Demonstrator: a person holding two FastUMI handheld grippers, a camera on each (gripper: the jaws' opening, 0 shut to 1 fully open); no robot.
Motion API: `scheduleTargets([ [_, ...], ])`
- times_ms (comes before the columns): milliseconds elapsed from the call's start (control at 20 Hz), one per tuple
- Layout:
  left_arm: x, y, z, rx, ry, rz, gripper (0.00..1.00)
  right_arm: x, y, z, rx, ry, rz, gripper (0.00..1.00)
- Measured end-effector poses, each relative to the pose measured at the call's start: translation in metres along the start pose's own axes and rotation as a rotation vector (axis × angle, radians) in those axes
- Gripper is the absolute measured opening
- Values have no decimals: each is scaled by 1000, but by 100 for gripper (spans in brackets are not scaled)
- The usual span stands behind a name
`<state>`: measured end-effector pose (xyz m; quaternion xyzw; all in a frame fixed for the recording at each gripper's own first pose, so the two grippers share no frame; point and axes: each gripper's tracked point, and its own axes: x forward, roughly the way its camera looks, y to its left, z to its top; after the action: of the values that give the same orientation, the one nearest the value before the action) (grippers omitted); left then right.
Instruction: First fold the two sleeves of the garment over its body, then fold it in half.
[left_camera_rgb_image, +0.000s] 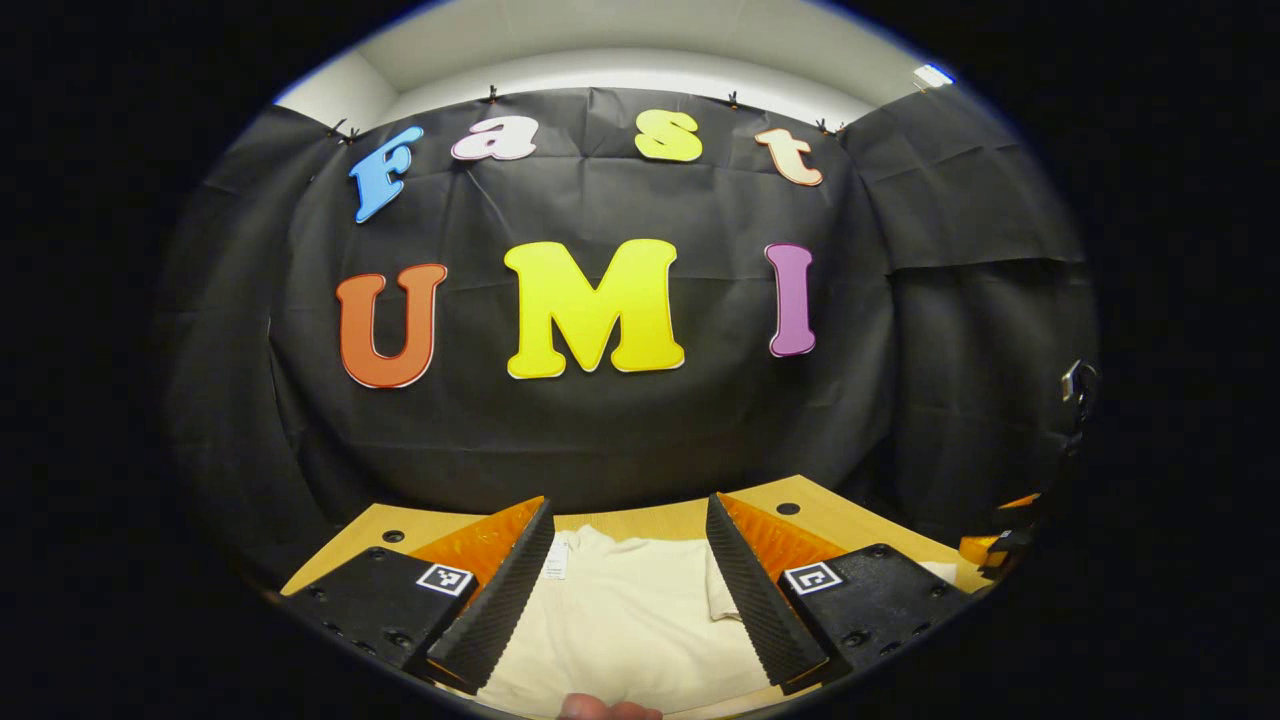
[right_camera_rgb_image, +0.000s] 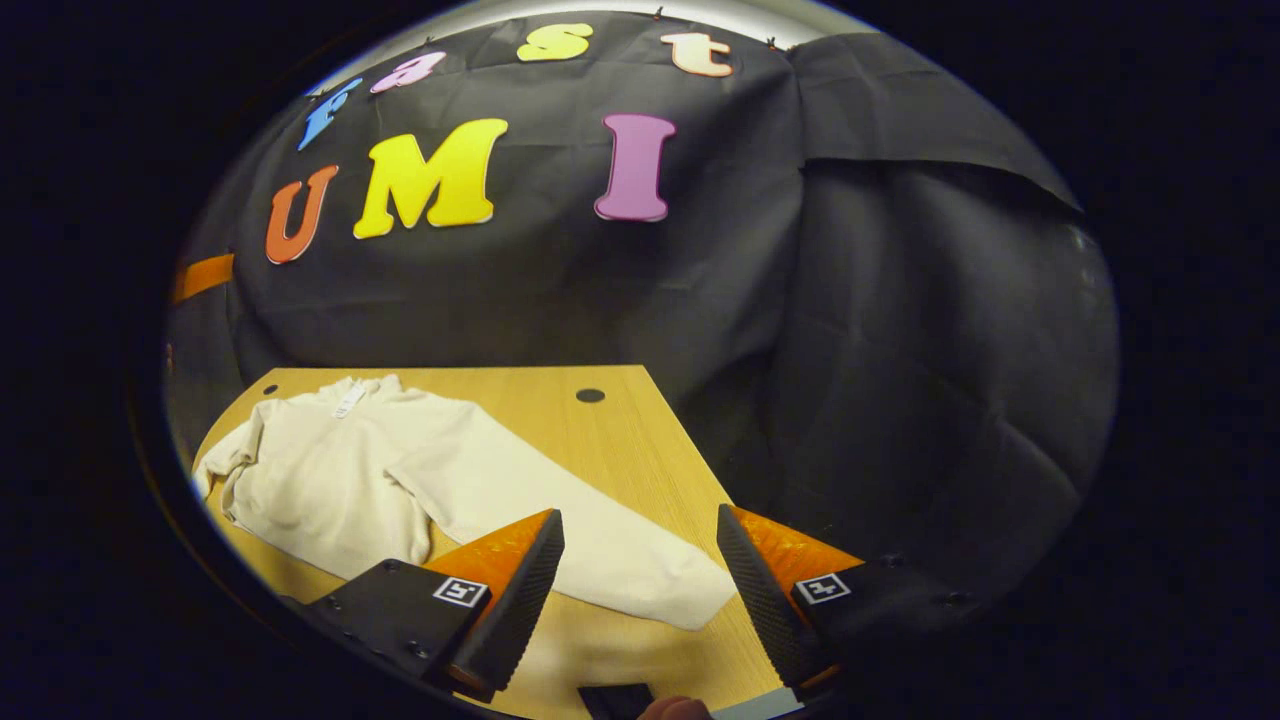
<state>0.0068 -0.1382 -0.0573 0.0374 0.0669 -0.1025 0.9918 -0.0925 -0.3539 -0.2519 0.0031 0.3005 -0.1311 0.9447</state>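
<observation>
While both my tools hover above the table (right_camera_rgb_image: 620, 440), my left gripper (left_camera_rgb_image: 628, 590) has its fingers spread apart over the cream garment (right_camera_rgb_image: 330, 480), nothing between them. Right gripper (right_camera_rgb_image: 640, 590) likewise gapes wide, holding nothing, near the cuff of one sleeve (right_camera_rgb_image: 590, 555). That sleeve lies stretched out toward the near right; garment body sits flat at the far left of the table, neck label up
</observation>
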Motion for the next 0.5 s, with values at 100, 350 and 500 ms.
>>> scheduleTargets([
  [100, 1, -3, -3, 9, 15, 0, 97, 18, -7, -28, 12, 81, 13, 94],
  [350, -5, 4, -11, 37, 48, 25, 96, 62, -34, -77, 31, 206, -26, 95],
  [500, -5, 6, -16, 30, 63, 32, 97, 83, -39, -91, 67, 253, -42, 95],
])
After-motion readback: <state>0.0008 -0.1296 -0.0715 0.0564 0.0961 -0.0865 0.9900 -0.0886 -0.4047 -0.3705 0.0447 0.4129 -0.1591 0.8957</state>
